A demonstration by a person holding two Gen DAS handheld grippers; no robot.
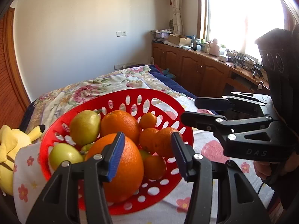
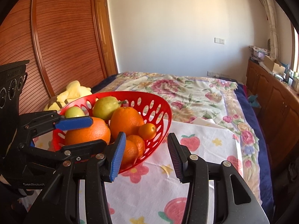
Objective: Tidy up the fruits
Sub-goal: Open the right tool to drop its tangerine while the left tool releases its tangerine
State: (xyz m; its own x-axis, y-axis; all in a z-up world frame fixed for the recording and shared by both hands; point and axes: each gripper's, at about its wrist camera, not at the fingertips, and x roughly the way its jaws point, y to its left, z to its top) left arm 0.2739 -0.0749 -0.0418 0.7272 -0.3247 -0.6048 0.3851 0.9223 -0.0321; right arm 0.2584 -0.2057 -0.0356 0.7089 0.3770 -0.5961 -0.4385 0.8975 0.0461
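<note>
A red perforated basket (image 1: 115, 95) (image 2: 130, 92) stands on a fruit-print cloth on the bed. It holds a big orange (image 1: 123, 169) (image 2: 87, 133), a second orange (image 1: 121, 125) (image 2: 127, 120), a pear (image 1: 85, 127) (image 2: 104, 107), a green fruit (image 1: 63, 155) (image 2: 74, 112) and several small mandarins (image 1: 148, 120) (image 2: 147, 130). My left gripper (image 1: 148, 155) (image 2: 98, 132) hovers open over the big orange, its pads not pressing on it. To the right of the basket my right gripper (image 2: 146, 156) (image 1: 188, 110) is open with nothing in it.
A yellow plush toy (image 1: 11, 145) (image 2: 72, 91) lies against the basket's left side. The white fruit-print cloth (image 2: 196, 149) lies over a floral bedspread (image 2: 186, 89). Wooden cabinets (image 1: 196, 67) run along the right wall and a slatted wardrobe door (image 2: 56, 37) stands at the left.
</note>
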